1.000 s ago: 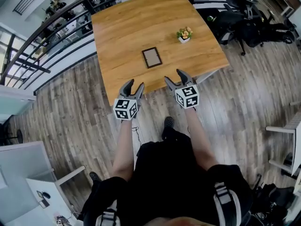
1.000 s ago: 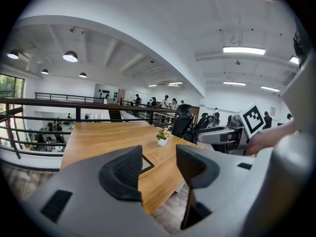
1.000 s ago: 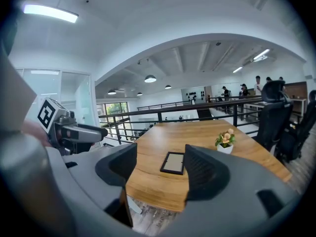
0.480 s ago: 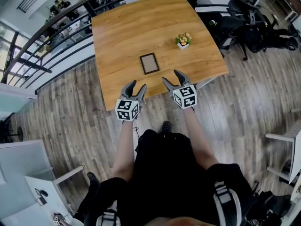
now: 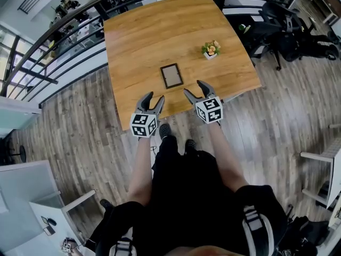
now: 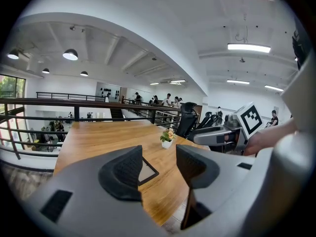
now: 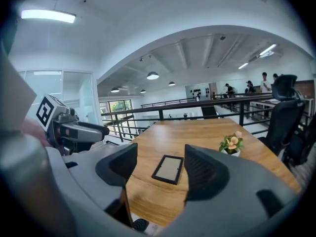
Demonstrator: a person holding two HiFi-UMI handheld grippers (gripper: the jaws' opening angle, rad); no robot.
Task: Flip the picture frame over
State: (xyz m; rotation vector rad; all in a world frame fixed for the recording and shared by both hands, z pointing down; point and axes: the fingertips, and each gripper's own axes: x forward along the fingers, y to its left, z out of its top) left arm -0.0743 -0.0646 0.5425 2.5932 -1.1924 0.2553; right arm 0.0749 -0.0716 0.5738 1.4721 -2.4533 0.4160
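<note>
The left claw [image 5: 154, 96] and right claw [image 5: 193, 87] have neared the picture frame [image 5: 171, 76].

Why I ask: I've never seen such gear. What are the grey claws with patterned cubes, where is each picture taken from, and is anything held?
No robot here: a person at a wooden table holds two hand-held tools, the left gripper and the right gripper; the patterned cubes are part of them. One picture comes from a camera on the person's head, looking down. The other two come from cameras riding on the grippers, looking out between their jaws. On the table are a dark picture frame, lying flat, and a small pot of flowers. Both pairs of jaws stand apart, short of the frame, with nothing between them: nothing is held.
</note>
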